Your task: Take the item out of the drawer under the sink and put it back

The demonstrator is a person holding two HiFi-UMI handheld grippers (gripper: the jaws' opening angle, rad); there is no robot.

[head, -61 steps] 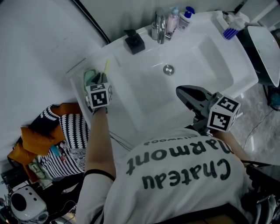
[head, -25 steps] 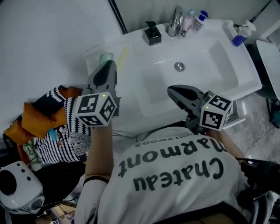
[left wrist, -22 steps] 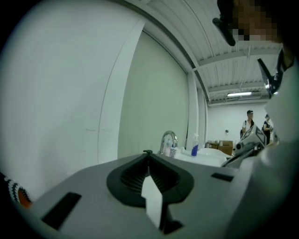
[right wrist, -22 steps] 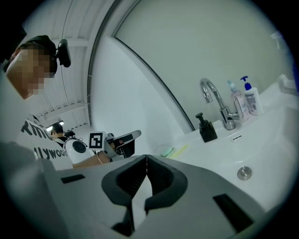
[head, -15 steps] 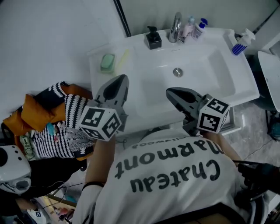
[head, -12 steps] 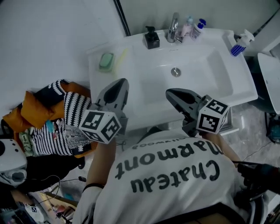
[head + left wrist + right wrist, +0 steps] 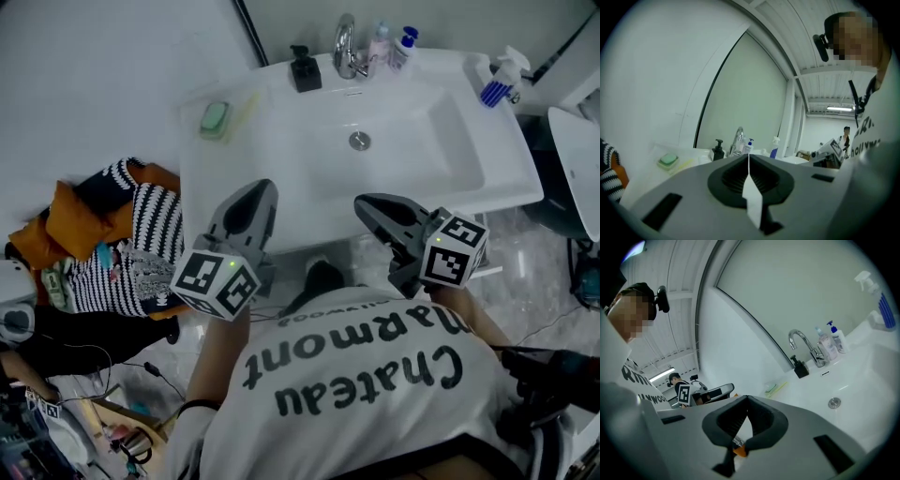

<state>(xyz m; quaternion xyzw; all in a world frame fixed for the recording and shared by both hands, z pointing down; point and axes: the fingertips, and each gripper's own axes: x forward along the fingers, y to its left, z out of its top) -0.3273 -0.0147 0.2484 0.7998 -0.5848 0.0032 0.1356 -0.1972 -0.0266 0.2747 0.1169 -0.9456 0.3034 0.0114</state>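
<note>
Here, our left tongs [image 7: 256,187] are pressed together: in the left gripper view the two jaws meet along a thin line and nothing sits between them. Our right tongs [image 7: 362,202] are likewise pressed together, the tips meeting in the right gripper view with nothing pinched.

In the head view both tongs point toward the white sink [image 7: 234,178], side by side but apart. Their tips lie over its front rim, the left over the flat ledge and the right over the near edge of the basin. Each carries its marker cube at the back, close to our chest.

The item, a green block [image 7: 214,118], lies on the far left corner of the sink's ledge, well apart from both tongs, with a pale yellow stick [image 7: 246,105] just beside it on its right. We cannot make out the drawer under the sink from these views.

Farther back stand a black pump dispenser [image 7: 304,69], the chrome tap [image 7: 344,47] and two small bottles [image 7: 392,44] beside it. The drain [image 7: 359,141] sits in the middle of the basin, and a spray bottle [image 7: 497,80] with a blue part rests at the far right corner. Left of the sink, on the floor, lies a heap of striped and orange clothing [image 7: 141,239].
</note>
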